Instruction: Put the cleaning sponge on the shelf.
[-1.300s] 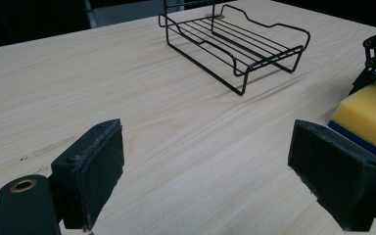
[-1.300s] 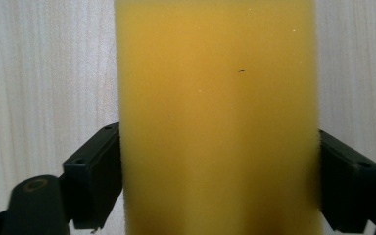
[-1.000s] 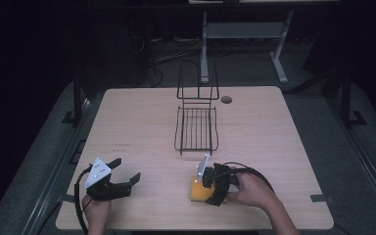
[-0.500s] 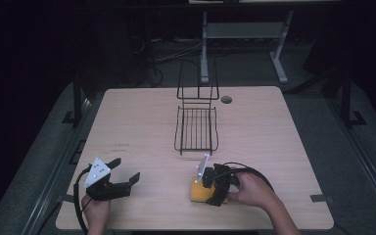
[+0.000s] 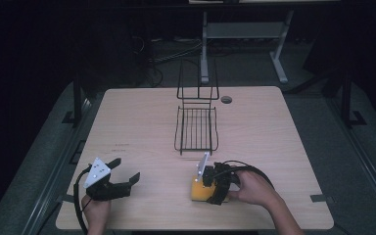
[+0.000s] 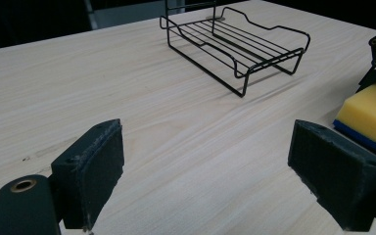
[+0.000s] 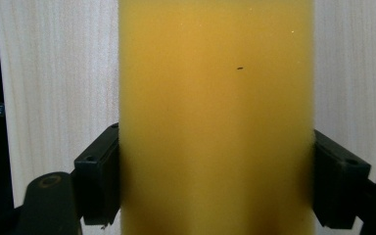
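Nothing moved: right tongs [image 5: 206, 188] stay clamped on one sponge [image 5: 199, 189], left tongs [image 5: 122, 172] apart, one rack [image 5: 196, 128].

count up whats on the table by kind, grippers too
sponge, yellow with a blue underside: 1
black wire rack: 1
handheld grippers: 2, the left gripper and the right gripper
total: 4
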`<control>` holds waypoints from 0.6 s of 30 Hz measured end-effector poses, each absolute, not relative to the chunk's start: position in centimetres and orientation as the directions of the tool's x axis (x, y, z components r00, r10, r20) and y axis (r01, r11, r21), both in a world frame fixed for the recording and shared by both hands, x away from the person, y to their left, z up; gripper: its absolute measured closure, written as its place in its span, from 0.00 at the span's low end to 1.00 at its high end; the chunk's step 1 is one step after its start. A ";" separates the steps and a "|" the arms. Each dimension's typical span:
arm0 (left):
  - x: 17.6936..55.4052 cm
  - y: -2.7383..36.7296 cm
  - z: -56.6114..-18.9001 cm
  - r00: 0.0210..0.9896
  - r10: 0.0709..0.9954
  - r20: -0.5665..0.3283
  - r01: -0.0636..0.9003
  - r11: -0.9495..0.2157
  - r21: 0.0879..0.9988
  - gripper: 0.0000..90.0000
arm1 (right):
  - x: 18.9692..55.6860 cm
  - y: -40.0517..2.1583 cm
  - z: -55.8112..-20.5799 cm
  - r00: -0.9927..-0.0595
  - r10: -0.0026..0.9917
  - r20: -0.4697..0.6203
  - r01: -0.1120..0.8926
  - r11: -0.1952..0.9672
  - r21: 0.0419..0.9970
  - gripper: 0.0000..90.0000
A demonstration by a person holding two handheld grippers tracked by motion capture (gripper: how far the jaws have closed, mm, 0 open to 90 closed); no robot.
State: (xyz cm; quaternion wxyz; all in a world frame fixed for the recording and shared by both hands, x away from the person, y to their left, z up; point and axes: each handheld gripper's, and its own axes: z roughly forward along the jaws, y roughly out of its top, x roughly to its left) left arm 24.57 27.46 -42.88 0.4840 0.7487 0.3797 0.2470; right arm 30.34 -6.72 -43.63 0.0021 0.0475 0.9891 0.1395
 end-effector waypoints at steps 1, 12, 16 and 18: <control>24.6 27.5 -42.9 0.589 0.808 0.002 0.330 -0.243 0.912 0.14 | 30.4 -6.7 -43.6 -0.995 0.096 0.011 0.095 0.957 0.274 0.24; 24.6 27.5 -42.9 0.591 0.807 0.003 0.330 -0.245 0.911 0.14 | 30.9 -6.6 -42.6 -0.996 0.094 0.010 0.093 0.956 0.278 0.24; 24.6 27.5 -42.9 0.589 0.808 0.004 0.330 -0.244 0.912 0.14 | 31.3 -6.5 -42.1 -0.996 0.085 0.005 0.083 0.956 0.281 0.24; 24.6 27.5 -42.9 0.588 0.809 0.004 0.329 -0.244 0.912 0.14 | 31.3 -6.4 -42.0 -0.996 0.084 0.003 0.081 0.956 0.283 0.24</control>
